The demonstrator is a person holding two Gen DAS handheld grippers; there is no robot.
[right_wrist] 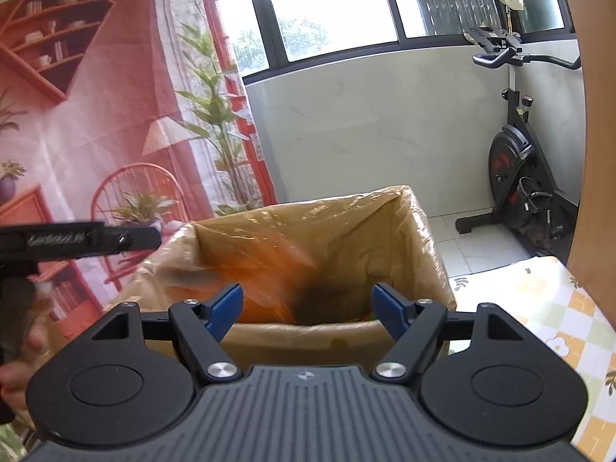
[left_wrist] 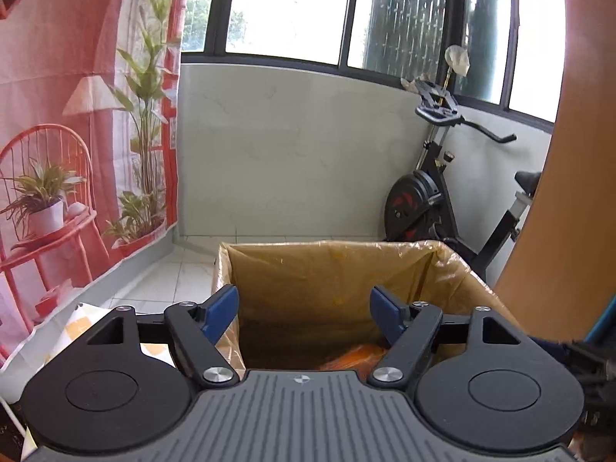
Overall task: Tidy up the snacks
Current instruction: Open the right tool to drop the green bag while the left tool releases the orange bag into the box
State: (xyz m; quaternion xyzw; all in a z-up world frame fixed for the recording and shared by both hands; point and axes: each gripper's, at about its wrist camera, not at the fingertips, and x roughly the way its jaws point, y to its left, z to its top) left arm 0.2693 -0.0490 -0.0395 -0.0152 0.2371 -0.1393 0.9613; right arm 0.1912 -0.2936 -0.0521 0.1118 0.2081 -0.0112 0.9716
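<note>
Both grippers point into one lined box. Left gripper (left_wrist: 304, 312): jaws stand wide, blue pads (left_wrist: 221, 310) apart, nothing between them. It hangs over the near rim of the box (left_wrist: 331, 269), which stands on the floor beyond the desk edge. An orange snack pack (left_wrist: 354, 358) lies low inside the box, toward its near right corner, partly hidden by the gripper body.

Right gripper (right_wrist: 308, 310): jaws also wide, pads (right_wrist: 227, 310) clear of any object. In this view the box (right_wrist: 423, 261) is seen from its other side; the plastic liner (right_wrist: 292, 211) folds over the rim. An orange blur (right_wrist: 277, 281) inside the box, near its left wall, is a snack pack; its exact pose cannot be told because of motion blur. At the left edge of the right view the left gripper (right_wrist: 115, 236) shows from the side, with a hand (right_wrist: 23, 331) below it.

A patterned desk cloth (right_wrist: 539, 308) lies to the right of the box. An exercise bike (left_wrist: 435, 200) stands by the wall (left_wrist: 288, 146) behind.
</note>
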